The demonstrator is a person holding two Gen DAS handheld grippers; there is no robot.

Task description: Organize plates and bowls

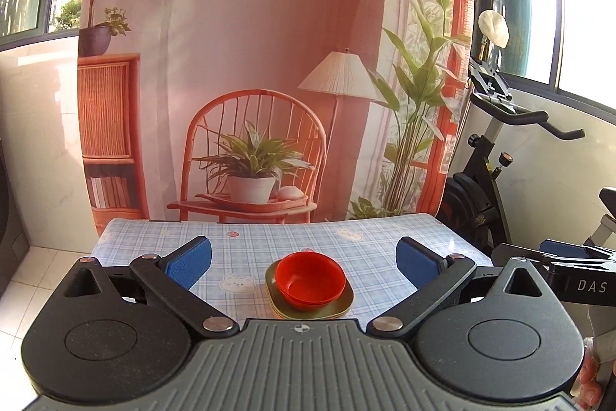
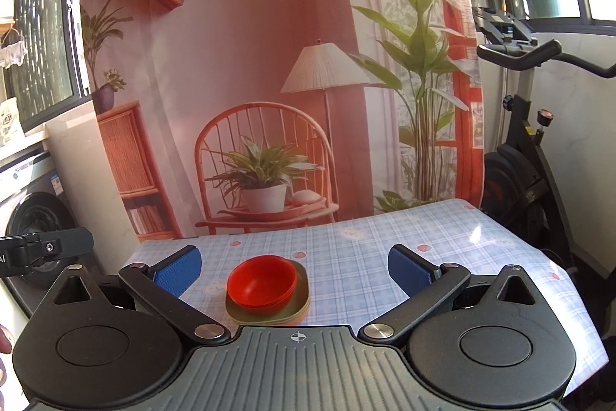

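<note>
Red bowls (image 1: 310, 279) sit nested in a stack on a stack of olive-green square plates (image 1: 342, 304), on the checked tablecloth near the table's front. The same bowls (image 2: 261, 281) and plates (image 2: 296, 311) show in the right wrist view. My left gripper (image 1: 304, 262) is open and empty, held back from and above the stack, which lies between its blue pads (image 1: 190, 262). My right gripper (image 2: 294, 268) is open and empty, also back from the stack, which sits toward its left pad (image 2: 179, 270).
The table (image 1: 246, 241) has a blue checked cloth with bear prints. A printed backdrop (image 1: 269, 64) hangs behind it. An exercise bike (image 2: 527, 156) stands at the right. A washing machine (image 2: 34, 218) is at the left. The other gripper shows at the right edge (image 1: 577, 276).
</note>
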